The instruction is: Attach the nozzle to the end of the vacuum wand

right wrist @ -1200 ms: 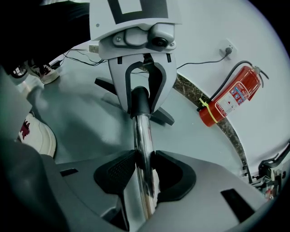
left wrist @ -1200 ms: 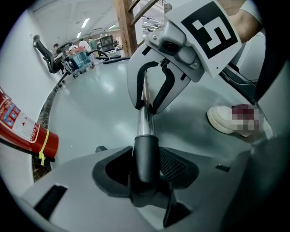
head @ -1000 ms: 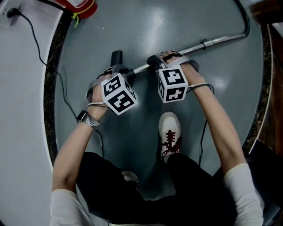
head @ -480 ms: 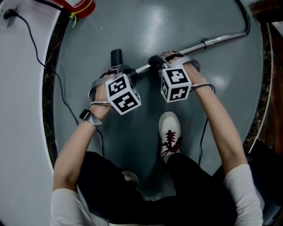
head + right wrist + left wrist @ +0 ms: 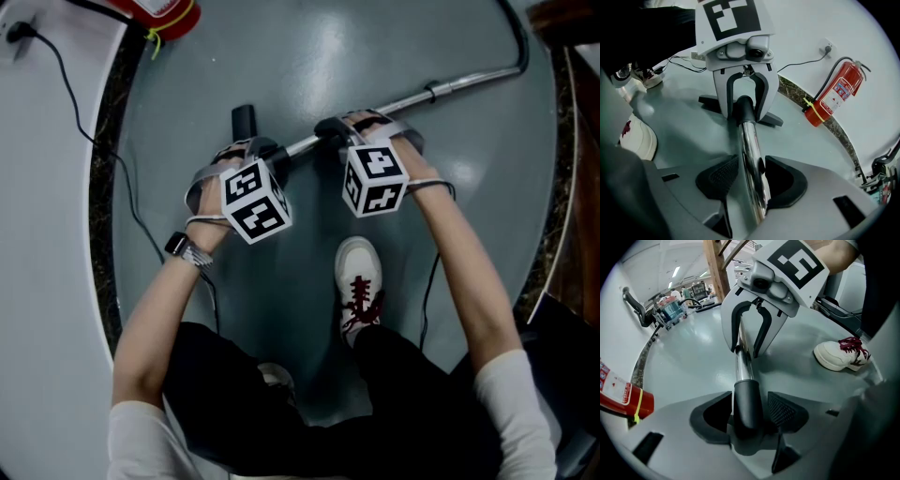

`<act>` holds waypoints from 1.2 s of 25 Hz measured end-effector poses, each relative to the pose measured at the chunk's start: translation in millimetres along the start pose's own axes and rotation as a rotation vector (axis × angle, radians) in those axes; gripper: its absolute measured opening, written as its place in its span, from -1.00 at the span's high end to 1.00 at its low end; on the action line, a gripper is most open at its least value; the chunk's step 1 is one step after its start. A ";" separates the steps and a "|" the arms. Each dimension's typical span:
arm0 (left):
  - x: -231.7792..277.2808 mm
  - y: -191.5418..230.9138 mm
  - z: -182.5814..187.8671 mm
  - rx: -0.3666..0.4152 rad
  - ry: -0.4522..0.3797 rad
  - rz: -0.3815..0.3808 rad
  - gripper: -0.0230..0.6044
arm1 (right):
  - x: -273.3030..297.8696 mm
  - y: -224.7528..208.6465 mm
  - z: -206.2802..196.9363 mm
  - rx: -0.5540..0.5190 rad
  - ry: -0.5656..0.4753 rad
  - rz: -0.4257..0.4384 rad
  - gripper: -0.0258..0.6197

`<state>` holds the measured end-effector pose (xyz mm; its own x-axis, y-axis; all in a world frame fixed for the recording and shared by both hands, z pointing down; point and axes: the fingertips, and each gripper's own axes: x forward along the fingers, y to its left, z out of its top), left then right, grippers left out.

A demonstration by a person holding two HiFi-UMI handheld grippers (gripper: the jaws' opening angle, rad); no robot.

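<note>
Both tongs have just opened wider. Left tongs (image 5: 751,414) sit loose around the black nozzle (image 5: 746,401). Right tongs (image 5: 749,180) sit loose around the shiny wand (image 5: 751,140). Nozzle and wand lie in one line across the floor (image 5: 309,56), already joined, I think.

Looked dim and grey from the head; showed soft glare on floor (image 5: 366,56) and vacuum wand (image 5: 751,150); bowed, darkened at gripper-view edges.

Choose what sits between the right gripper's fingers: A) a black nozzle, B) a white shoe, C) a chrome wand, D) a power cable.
C: the right gripper view shows the chrome wand running between the fingers of the right gripper, which have just been opening.
</note>
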<state>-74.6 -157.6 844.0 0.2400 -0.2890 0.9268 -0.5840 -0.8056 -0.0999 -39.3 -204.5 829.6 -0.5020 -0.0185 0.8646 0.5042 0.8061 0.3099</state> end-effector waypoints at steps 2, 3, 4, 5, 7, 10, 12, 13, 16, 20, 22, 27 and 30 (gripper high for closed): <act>-3.2 0.3 -2.1 -0.020 -0.021 -0.016 0.13 | -2.7 0.1 -1.9 0.021 -0.009 -0.003 0.35; -5.5 0.2 -3.1 -0.034 -0.034 -0.024 0.13 | -4.7 -0.3 -3.2 0.040 -0.015 -0.005 0.35; -8.1 0.0 -3.7 -0.052 -0.050 -0.031 0.13 | -7.0 -0.7 -4.8 0.065 -0.022 -0.009 0.34; -10.9 -0.2 -4.1 -0.074 -0.069 -0.038 0.13 | -9.4 -1.2 -6.5 0.093 -0.031 -0.014 0.34; -17.1 0.7 -4.8 -0.128 -0.107 -0.048 0.13 | -14.1 -2.0 -10.2 0.157 -0.052 -0.024 0.34; -27.9 7.5 -3.9 -0.193 -0.148 -0.041 0.13 | -21.4 -2.4 -15.3 0.235 -0.075 -0.044 0.34; -34.5 12.5 -1.9 -0.211 -0.165 -0.025 0.13 | -26.6 -4.0 -15.9 0.271 -0.086 -0.064 0.34; -36.8 13.9 -0.9 -0.221 -0.173 -0.019 0.15 | -29.4 -5.5 -15.0 0.297 -0.099 -0.074 0.34; -45.3 20.4 3.2 -0.258 -0.202 0.017 0.28 | -40.5 -12.4 -10.4 0.421 -0.163 -0.114 0.34; -57.4 32.4 7.7 -0.311 -0.250 0.094 0.52 | -57.2 -20.6 -3.5 0.516 -0.217 -0.175 0.35; -66.3 37.4 11.4 -0.340 -0.283 0.137 0.70 | -66.1 -25.1 -0.8 0.547 -0.236 -0.224 0.46; -97.6 43.7 29.7 -0.374 -0.411 0.214 0.93 | -94.9 -41.1 18.0 0.632 -0.329 -0.364 0.77; -121.7 50.9 42.3 -0.365 -0.499 0.269 0.93 | -117.9 -55.2 37.1 0.657 -0.422 -0.428 0.81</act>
<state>-100.8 -185.3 710.8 0.3277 -0.7301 0.5997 -0.8770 -0.4711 -0.0944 -34.0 -224.9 695.9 -0.8374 -0.2809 0.4688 -0.2256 0.9590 0.1716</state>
